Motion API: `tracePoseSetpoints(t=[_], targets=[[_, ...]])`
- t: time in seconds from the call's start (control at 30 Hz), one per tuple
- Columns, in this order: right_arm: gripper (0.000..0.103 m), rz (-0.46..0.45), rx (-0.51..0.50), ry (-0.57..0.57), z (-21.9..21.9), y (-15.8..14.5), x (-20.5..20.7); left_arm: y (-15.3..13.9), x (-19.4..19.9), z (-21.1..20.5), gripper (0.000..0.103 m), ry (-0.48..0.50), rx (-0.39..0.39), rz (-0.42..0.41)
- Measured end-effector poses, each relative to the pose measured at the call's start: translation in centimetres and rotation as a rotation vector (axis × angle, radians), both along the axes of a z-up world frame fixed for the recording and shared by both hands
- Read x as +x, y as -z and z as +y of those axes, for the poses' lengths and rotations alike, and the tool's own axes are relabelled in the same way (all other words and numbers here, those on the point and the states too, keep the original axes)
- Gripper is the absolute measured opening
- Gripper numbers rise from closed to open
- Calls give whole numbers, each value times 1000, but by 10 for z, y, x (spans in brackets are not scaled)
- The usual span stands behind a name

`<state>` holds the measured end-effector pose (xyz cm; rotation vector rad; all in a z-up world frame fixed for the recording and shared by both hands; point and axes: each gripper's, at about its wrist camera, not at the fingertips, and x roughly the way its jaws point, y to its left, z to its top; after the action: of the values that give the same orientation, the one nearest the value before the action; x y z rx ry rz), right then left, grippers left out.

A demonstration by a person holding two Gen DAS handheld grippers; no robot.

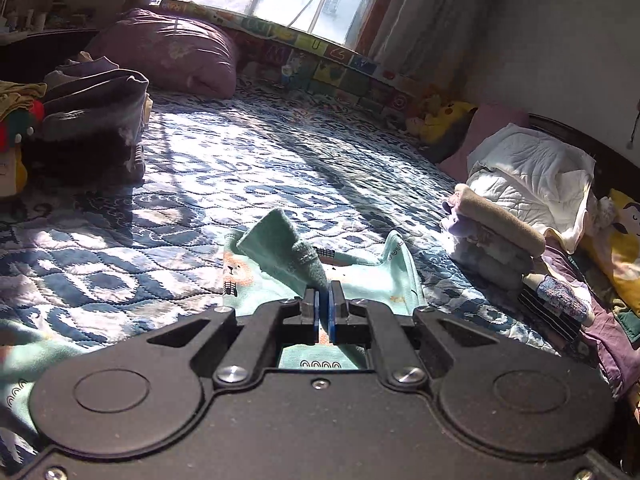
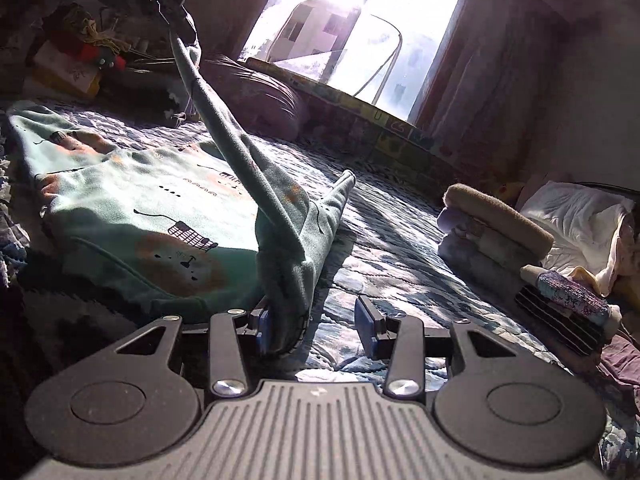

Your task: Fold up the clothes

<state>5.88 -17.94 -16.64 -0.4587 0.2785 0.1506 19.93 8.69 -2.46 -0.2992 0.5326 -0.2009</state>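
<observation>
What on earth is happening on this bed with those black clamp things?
A person is folding clothes using two hand-held grippers. The left gripper is shut on part of a mint-green fleece garment with lion prints, lifting it off the blue patterned quilt. The right gripper is open, with a fold of the same garment resting against one of its fingers. A stack of folded clothes sits to the right.

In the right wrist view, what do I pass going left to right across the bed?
Flat mint-green printed garment → its raised sleeve → open right gripper → folded beige-topped clothes stack → white quilted pillow.
</observation>
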Motion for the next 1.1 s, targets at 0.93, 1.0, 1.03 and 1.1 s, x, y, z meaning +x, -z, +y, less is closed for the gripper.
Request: tracePoseSetpoints(t=[0.93,1.0,1.03,1.1], targets=[[32,10,-190,-208,17,-6,-13,84,21,28,20,-64,169,197],[35,11,-180,-229,16,-10,-14,72,15,27,27,-101,228,183],[43,12,-175,-239,15,-11,-15,64,11,25,27,-120,259,168],[52,13,-165,-260,14,-15,-16,44,6,16,28,-115,276,114]])
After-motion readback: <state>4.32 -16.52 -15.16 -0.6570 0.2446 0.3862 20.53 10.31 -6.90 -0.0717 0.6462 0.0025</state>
